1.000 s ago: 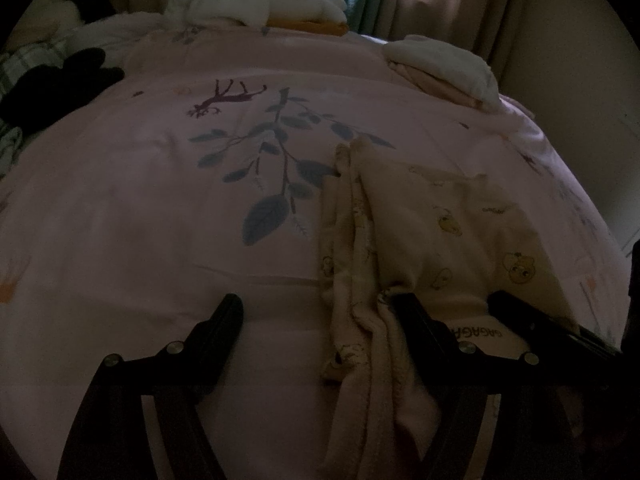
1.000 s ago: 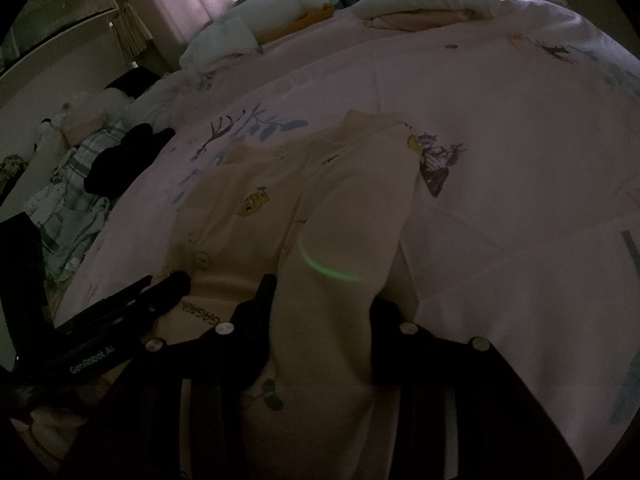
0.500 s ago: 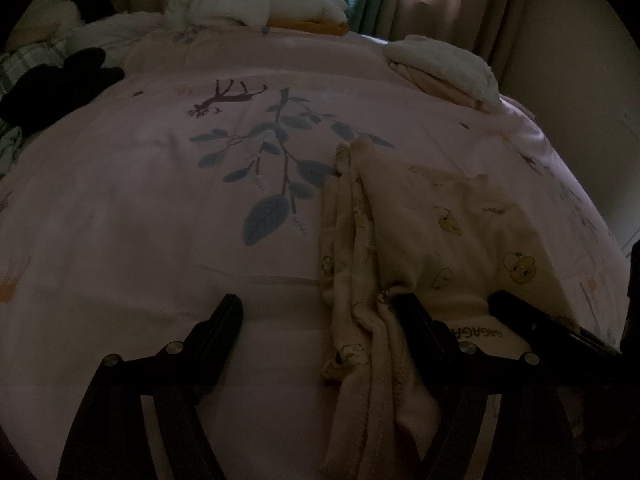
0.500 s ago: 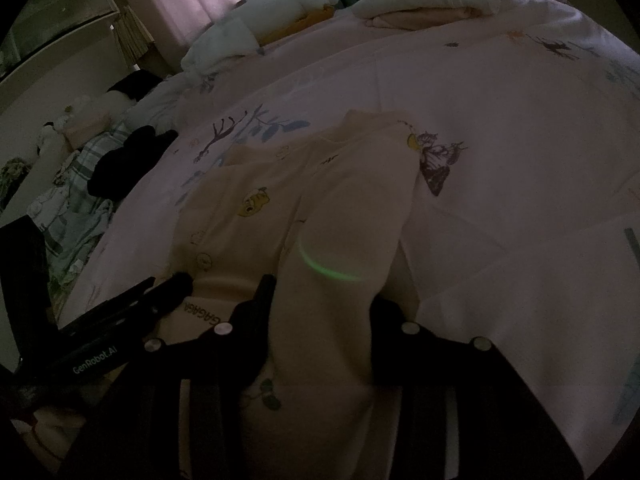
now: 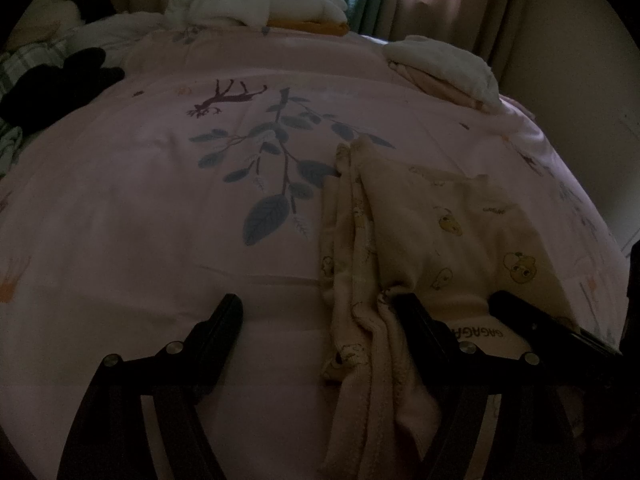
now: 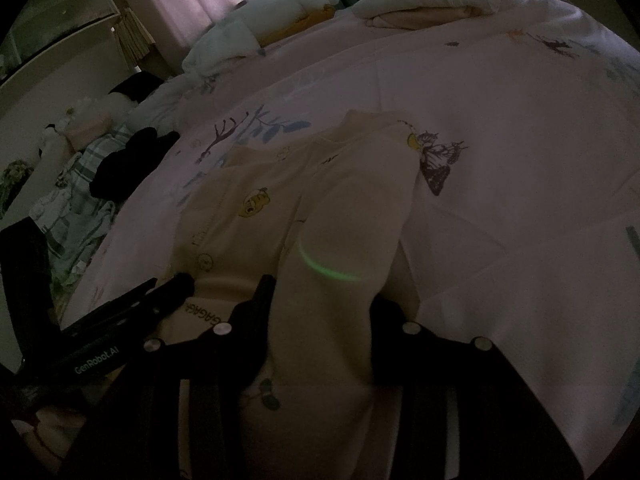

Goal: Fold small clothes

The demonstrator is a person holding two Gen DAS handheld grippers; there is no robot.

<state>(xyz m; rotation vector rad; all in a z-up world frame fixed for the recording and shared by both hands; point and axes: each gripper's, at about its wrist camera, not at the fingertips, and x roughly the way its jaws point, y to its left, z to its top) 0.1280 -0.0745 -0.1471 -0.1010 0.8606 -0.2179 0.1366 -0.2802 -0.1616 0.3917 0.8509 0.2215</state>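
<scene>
A small cream garment with yellow cartoon prints (image 5: 432,224) lies partly folded on the pink bedspread (image 5: 160,200). My left gripper (image 5: 320,312) is open low over the bed; the garment's bunched left edge lies between its fingers, its right finger (image 5: 424,328) at the cloth. In the right wrist view the same garment (image 6: 320,216) runs between the fingers of my right gripper (image 6: 324,292), which is open around the near end. The other gripper's finger (image 6: 132,304) rests on the garment's left side.
Folded white and pink cloth piles (image 5: 444,64) and a white pile on an orange item (image 5: 260,4) sit at the bed's far edge. A black soft item (image 5: 52,84) and plaid cloth lie far left. Curtains and a wall stand behind.
</scene>
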